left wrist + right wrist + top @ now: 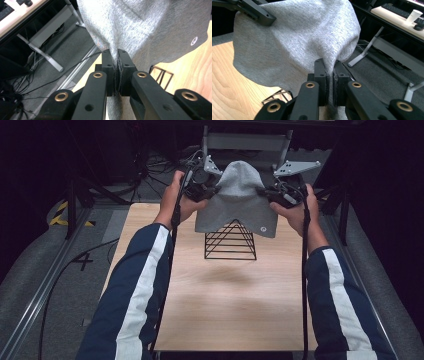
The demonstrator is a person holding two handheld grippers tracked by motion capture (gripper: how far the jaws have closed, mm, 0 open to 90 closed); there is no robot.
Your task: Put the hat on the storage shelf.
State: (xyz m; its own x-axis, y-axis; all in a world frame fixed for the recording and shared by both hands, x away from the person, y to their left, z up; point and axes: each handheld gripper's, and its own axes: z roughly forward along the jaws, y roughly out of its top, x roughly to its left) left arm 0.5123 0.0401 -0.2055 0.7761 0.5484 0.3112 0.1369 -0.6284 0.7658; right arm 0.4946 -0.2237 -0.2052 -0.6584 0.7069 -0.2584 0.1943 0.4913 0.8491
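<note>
Fingers of both grippers, left (204, 184) and right (280, 195), clench the grey hat (240, 200) at 2 opposite edges, holding it spread above the wire stand (230, 242) near the bench's (225, 305) far edge. Next, probably: lower it squarely over the stand's peak.

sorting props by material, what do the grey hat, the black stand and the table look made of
Hat: soft heathered grey knit, probably cotton or fleece; fine speckled weave, and it folds where the left gripper and right gripper pinch it.
Stand: thin black wire, likely painted metal, matte.
Table: pale wood or wood-look laminate; visible grain, smooth.
</note>
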